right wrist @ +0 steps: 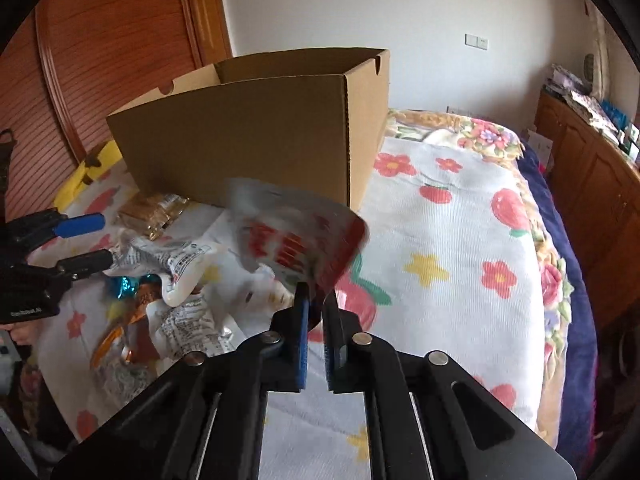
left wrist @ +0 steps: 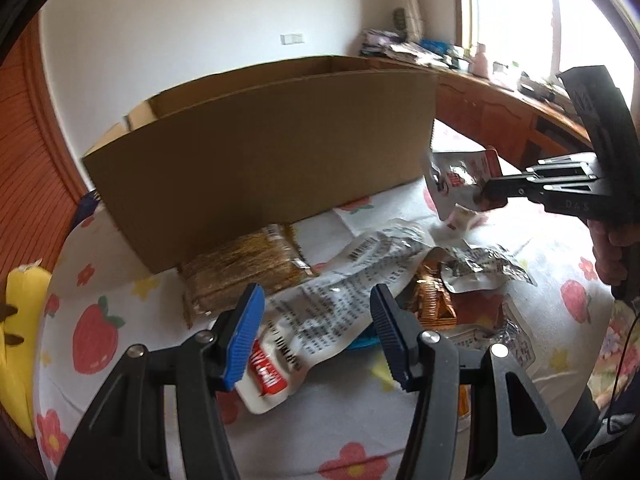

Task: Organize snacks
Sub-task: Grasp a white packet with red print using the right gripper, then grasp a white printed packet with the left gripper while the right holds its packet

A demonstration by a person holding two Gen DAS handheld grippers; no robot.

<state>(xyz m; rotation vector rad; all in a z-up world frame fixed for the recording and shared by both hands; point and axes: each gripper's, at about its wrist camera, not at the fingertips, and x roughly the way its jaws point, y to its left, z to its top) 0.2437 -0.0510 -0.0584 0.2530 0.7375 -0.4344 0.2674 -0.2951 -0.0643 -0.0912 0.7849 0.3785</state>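
Both claws hang over my snack pile (left wrist: pixel 420 280): right gripper (right wrist: pixel 316 300) clamped on a silver-red packet (right wrist: pixel 300 236), left gripper (left wrist: pixel 316 332) apart, empty, near the cardboard box (left wrist: pixel 260 160).

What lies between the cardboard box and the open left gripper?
In the left wrist view, a golden-brown snack pack lies against the cardboard box, with a crumpled white printed packet nearer the left gripper.

Cardboard boxes: one cardboard box (left wrist: pixel 256 160), open-topped.
Grippers: two, the left gripper (left wrist: pixel 316 336) and the right gripper (right wrist: pixel 316 304).
Packets lifted off the bed: one silver-and-red snack packet (right wrist: pixel 300 236).
Packets lying on the bed: a loose pile (left wrist: pixel 360 280), at least five.
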